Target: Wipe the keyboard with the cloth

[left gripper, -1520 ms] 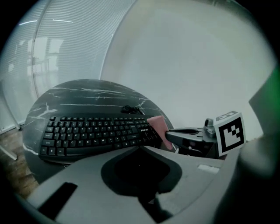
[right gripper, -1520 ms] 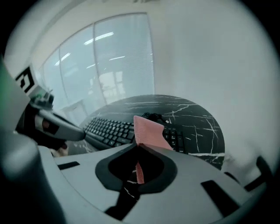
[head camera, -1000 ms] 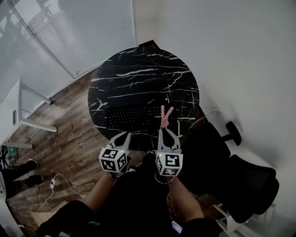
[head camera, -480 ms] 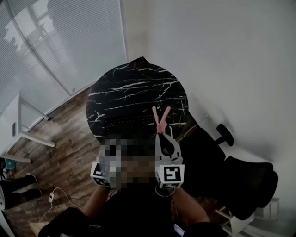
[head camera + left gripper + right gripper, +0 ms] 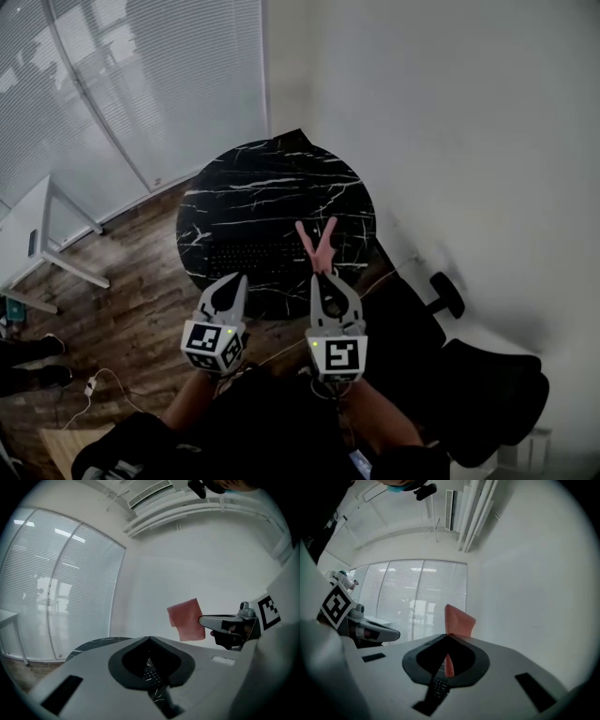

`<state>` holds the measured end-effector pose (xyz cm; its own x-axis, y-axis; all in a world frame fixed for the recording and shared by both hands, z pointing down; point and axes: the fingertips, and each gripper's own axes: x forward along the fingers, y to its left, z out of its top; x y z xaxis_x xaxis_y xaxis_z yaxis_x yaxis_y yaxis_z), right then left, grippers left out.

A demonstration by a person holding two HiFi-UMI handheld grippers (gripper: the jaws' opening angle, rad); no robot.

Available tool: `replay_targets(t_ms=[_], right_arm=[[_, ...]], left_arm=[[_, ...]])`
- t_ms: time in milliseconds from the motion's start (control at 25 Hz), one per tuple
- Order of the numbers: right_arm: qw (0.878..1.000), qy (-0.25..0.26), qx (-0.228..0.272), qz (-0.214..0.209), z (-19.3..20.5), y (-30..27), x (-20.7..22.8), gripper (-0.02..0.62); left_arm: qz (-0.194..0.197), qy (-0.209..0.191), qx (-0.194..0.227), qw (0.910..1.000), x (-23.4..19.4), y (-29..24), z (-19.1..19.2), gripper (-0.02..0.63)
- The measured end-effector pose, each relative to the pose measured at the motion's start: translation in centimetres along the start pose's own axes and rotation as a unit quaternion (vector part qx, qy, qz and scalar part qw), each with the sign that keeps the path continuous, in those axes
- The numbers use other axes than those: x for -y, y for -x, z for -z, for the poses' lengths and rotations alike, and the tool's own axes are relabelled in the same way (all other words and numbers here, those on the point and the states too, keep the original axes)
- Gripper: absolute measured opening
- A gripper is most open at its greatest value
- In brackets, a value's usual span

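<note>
Hardly anything has moved: both grippers still hang over the near rim of the round black table [image 5: 281, 178]. The right gripper [image 5: 323, 275] pinches the pink cloth [image 5: 317, 244], which sticks up in a V over the right end of the keyboard [image 5: 258, 255]. The left gripper [image 5: 234, 283] has its jaws pressed together on nothing. The keyboard lies close to the near rim. A black chair [image 5: 487, 375] sits near right, and the wooden floor [image 5: 122, 272] is left. Each gripper's cube shows black-and-white squares.

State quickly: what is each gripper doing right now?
Left gripper: closed, holding nothing.
Right gripper: closed on the pink cloth.
</note>
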<state>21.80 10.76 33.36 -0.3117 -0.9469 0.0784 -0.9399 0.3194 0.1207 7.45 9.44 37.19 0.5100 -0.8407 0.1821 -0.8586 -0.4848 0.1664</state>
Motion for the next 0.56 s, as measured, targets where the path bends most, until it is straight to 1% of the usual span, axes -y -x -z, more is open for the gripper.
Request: replay_targets(t_ms=[200, 400, 560], right_arm=[[1.000, -0.007, -0.005, -0.005, 0.5, 0.6, 0.4, 0.002], [1.000, -0.007, -0.005, -0.009, 0.8, 1.0, 0.0, 0.002], [1.000, -0.012, -0.009, -0.005, 0.9, 1.2, -0.3, 0.002]], left_arm=[[0.015, 0.003, -0.007, 0.9999, 1.5, -0.2, 0.7, -0.002], [0.018, 0.000, -0.013, 0.9997, 1.9, 0.1, 1.2, -0.002], [0.025, -0.001, -0.012, 0.9996, 2.0, 0.3, 1.2, -0.002]])
